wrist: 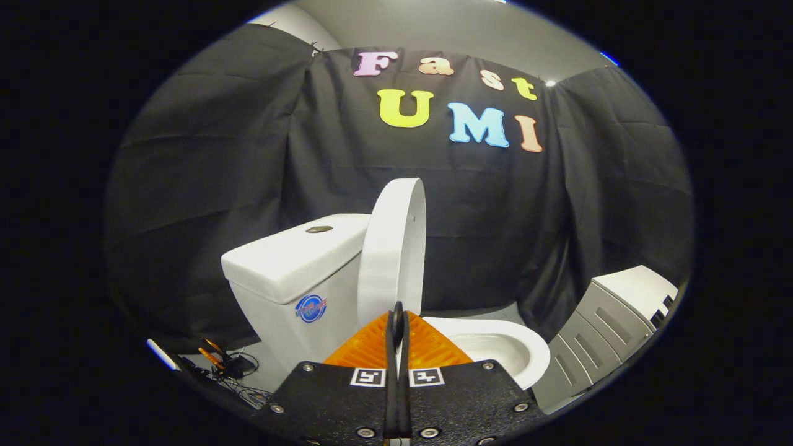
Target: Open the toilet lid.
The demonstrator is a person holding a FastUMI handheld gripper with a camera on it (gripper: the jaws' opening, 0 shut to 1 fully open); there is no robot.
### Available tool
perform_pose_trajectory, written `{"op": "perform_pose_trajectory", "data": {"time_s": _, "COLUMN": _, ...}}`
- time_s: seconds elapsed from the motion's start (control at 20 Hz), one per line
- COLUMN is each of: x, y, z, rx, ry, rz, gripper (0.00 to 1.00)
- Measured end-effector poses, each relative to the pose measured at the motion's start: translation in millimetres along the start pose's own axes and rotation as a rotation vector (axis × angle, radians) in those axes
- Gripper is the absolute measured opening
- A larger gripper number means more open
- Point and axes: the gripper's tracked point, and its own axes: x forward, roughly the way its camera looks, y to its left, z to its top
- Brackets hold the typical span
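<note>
At frame centre the white toilet lid [396, 248] stands raised, long axis vertical, leaning back against the cistern [297, 266] at its left. The gripper [397, 325] is pinched narrow, holding nothing, just before the lid. Open bowl [495, 347] lower right; grey cabinet [613, 322] beyond; cables [229, 368] lower left.

The glossy white ceramic toilet [297, 272] carries a round blue sticker with red lettering [311, 308] on its tank and a dull metal flush button [319, 229] on top. Its smooth white plastic lid [393, 248] and white bowl rim [526, 347] match it. The claw [397, 322], its two tips pressed together, has ridged orange fingers [427, 347] with black edges, on a textured black body bearing two black-and-white square markers [427, 376]. The ribbed cabinet [604, 334] is pale grey.
</note>
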Motion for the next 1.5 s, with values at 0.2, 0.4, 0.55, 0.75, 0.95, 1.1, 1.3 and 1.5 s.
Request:
{"op": "perform_pose_trajectory", "data": {"time_s": 0.2, "x": 2.5, "y": 21.3, "z": -2.6, "rx": -0.055, "ry": -0.016, "rz": 0.033, "gripper": 0.00}}
{"op": "perform_pose_trajectory", "data": {"time_s": 0.4, "x": 6.9, "y": 37.3, "z": -3.5, "rx": -0.085, "ry": -0.033, "rz": 0.057, "gripper": 0.00}}
{"op": "perform_pose_trajectory", "data": {"time_s": 0.55, "x": 9.3, "y": 43.3, "z": -4.8, "rx": -0.125, "ry": -0.039, "rz": 0.053, "gripper": 0.00}}
{"op": "perform_pose_trajectory", "data": {"time_s": 0.75, "x": 12.9, "y": 54.9, "z": -5.1, "rx": -0.153, "ry": -0.050, "rz": 0.061, "gripper": 0.00}}
{"op": "perform_pose_trajectory", "data": {"time_s": 0.95, "x": 13.6, "y": 52.7, "z": -7.7, "rx": -0.146, "ry": -0.052, "rz": 0.054, "gripper": 0.00}}
{"op": "perform_pose_trajectory", "data": {"time_s": 1.1, "x": 15.6, "y": 52.0, "z": -6.7, "rx": -0.130, "ry": -0.050, "rz": 0.059, "gripper": 0.00}}
{"op": "perform_pose_trajectory", "data": {"time_s": 1.3, "x": 16.8, "y": 50.4, "z": -4.5, "rx": -0.147, "ry": -0.058, "rz": 0.053, "gripper": 0.00}}
{"op": "perform_pose_trajectory", "data": {"time_s": 1.5, "x": 20.1, "y": 54.2, "z": -4.7, "rx": -0.145, "ry": -0.057, "rz": 0.067, "gripper": 0.04}}
